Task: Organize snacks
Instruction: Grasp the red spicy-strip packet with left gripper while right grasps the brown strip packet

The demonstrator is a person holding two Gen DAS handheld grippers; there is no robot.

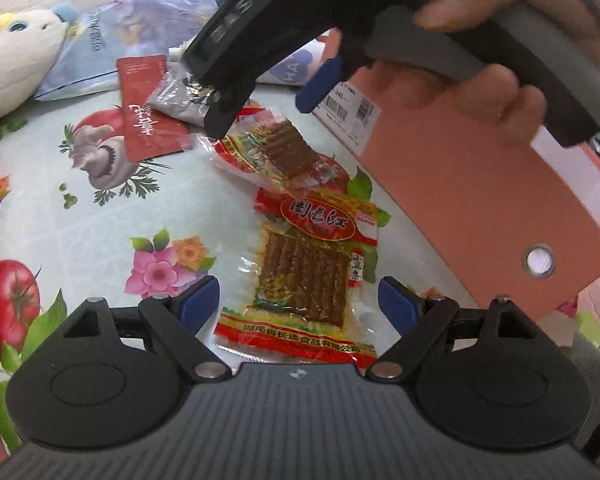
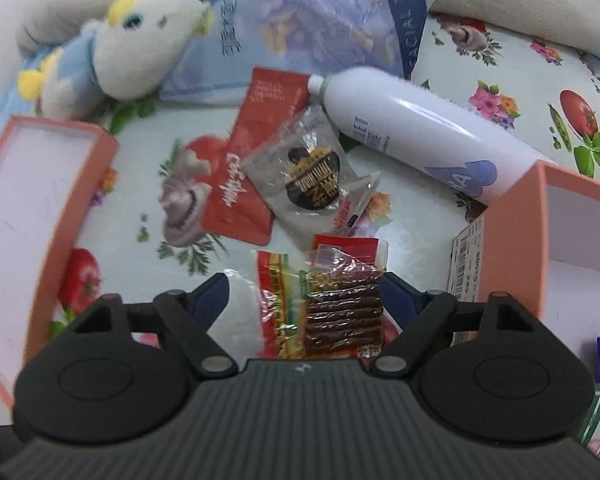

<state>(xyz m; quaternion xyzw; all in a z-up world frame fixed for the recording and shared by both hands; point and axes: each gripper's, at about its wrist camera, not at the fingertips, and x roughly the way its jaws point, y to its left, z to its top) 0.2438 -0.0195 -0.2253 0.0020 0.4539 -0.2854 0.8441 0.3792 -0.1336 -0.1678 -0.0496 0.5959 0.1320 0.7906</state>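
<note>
Two spicy strip snack packs lie on the flowered tablecloth. My left gripper (image 1: 300,304) is open just above the nearer pack (image 1: 308,276). My right gripper (image 2: 304,300) is open over the farther pack (image 2: 328,304), which also shows in the left wrist view (image 1: 276,152); the right gripper shows there from above (image 1: 268,108). A red sachet (image 2: 240,184) and a grey sachet with a black label (image 2: 308,180) lie beyond the packs.
An open pink box (image 2: 560,232) stands at the right and its pink lid (image 2: 32,208) at the left. A white spray bottle (image 2: 412,128), a plush toy (image 2: 132,48) and a blue tissue pack (image 2: 316,28) lie at the back.
</note>
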